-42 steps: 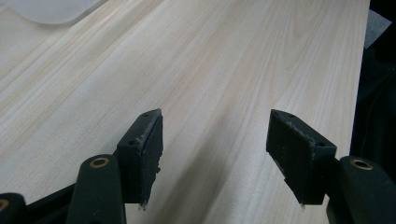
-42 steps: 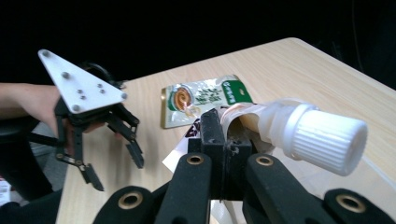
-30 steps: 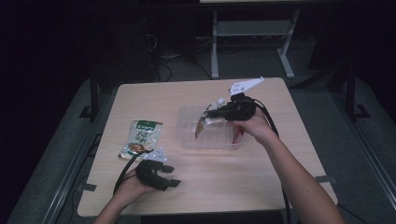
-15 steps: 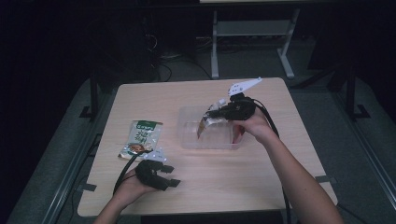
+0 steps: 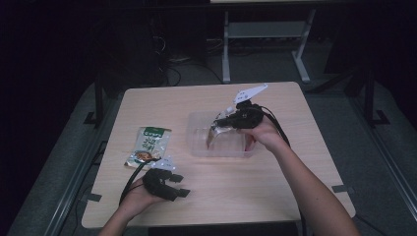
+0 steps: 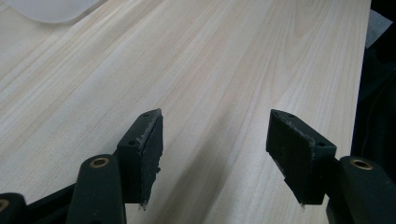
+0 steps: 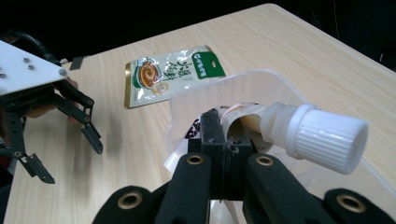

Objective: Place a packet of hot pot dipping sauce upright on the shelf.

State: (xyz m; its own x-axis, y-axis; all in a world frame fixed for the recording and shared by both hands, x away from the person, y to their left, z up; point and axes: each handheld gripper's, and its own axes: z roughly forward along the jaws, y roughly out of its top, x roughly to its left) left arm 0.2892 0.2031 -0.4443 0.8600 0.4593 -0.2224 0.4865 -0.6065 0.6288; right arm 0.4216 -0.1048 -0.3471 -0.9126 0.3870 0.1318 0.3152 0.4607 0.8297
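we've got a light wooden table [image 5: 295, 196] with a clear plastic bin [image 5: 196, 147] roughly in the middle of it. our right gripper [image 5: 216, 129] hangs over the bin, and in the right gripper view its jaws are pressed together on the top edge of a spouted pouch [image 7: 243, 122], right next to the white ribbed cap [image 7: 327, 136]. the cap sticks out toward 3 o'clock from the jaws in that view, so the pouch's long axis looks like it hangs down from the pinch into the bin. how much of it is touching the bin floor we can't tell, the bin wall and the jaws hide the body.

our left gripper [image 5: 177, 184] sits low near the table's front edge at about 7 o'clock from the bin. its jaws are spread wide with nothing but bare wood between them in the left gripper view.

the green and white snack packet [image 5: 147, 146] lies flat on the table just outside the bin at 9 o'clock, and about 11 o'clock from the left gripper. it's clearly nearer the left hand. the packet's long axis runs roughly away from us, so if it's next for the bin, we'd guess the left jaws need to come in across its short side.
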